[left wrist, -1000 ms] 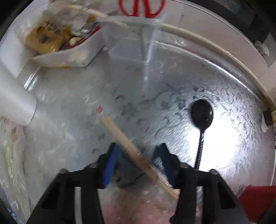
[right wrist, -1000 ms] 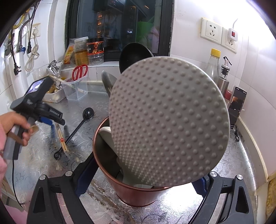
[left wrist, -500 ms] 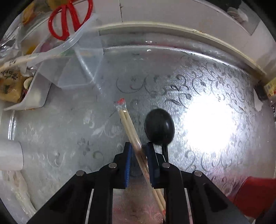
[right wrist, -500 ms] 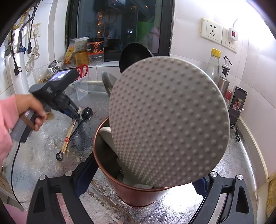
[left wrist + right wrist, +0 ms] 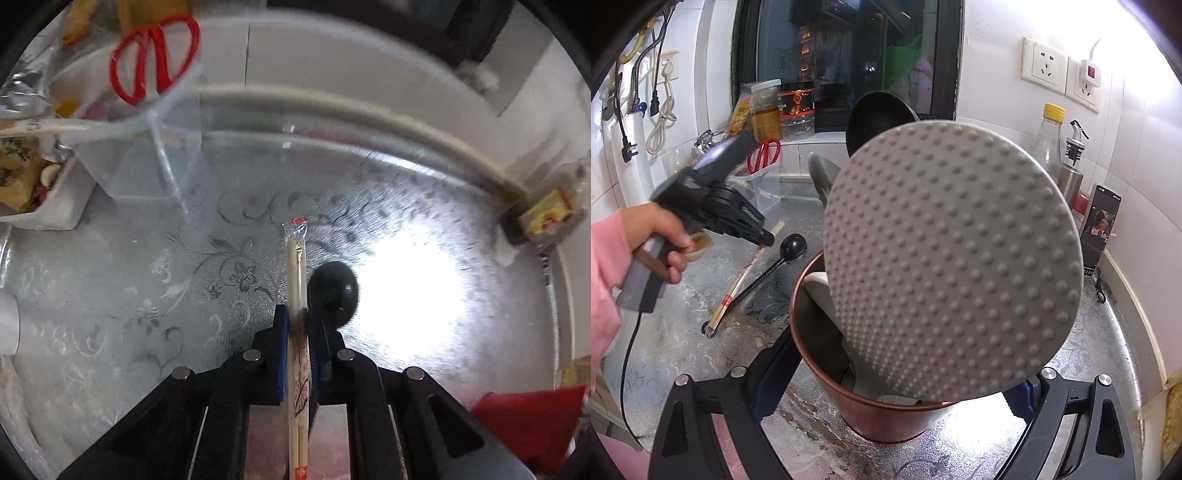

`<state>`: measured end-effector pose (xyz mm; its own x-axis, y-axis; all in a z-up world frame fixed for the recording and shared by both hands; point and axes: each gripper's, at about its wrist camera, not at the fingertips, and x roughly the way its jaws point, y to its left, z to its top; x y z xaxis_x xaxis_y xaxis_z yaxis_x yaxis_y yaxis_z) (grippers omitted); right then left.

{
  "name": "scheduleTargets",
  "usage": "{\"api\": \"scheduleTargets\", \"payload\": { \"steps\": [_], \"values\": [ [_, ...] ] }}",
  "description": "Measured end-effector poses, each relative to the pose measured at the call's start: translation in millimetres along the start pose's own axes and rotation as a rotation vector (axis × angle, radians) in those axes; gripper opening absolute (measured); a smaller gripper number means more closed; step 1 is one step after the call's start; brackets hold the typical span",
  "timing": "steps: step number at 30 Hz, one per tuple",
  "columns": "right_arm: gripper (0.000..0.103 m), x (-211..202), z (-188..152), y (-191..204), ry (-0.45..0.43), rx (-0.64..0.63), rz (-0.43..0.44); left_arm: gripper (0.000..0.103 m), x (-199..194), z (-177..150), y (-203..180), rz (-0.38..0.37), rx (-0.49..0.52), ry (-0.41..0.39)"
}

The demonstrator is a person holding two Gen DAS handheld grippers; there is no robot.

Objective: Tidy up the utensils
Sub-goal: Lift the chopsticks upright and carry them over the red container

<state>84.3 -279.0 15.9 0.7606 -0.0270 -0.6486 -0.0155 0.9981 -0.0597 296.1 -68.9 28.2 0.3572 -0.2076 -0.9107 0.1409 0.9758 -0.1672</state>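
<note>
While left gripper [image 5: 296, 317] pinches wrapped chopsticks [image 5: 296, 266] beside black spoon [image 5: 333, 291], right gripper [image 5: 894, 384] spread wide around copper pot [image 5: 827, 354].

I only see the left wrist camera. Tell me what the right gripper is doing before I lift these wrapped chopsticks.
Observer: The right gripper straddles a copper cup. I cannot tell whether it clamps it.
Operator: Say what is in that cup.
Observer: A grey dimpled paddle, a black ladle and a metal spatula stand in it.
Operator: Report the chopsticks' rear end.
Observer: The chopsticks, held by the left gripper, slope down to the counter, ending beside the handle ring of the black spoon.
</note>
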Motion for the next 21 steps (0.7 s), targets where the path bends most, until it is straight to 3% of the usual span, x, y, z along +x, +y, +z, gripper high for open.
{"api": "scheduleTargets", "payload": {
  "steps": [7, 16, 21],
  "values": [
    [0.097, 0, 0, 0, 0.000, 0.001, 0.001, 0.010, -67, -21, -1, -0.070, 0.000, -0.184],
    [0.097, 0, 0, 0, 0.000, 0.001, 0.001, 0.010, -157, -45, -28, -0.136, 0.112, -0.401],
    [0.097, 1, 0, 0, 0.002, -0.001, -0.002, 0.010, -187, -52, -61, -0.232, 0.195, -0.533]
  ]
}}
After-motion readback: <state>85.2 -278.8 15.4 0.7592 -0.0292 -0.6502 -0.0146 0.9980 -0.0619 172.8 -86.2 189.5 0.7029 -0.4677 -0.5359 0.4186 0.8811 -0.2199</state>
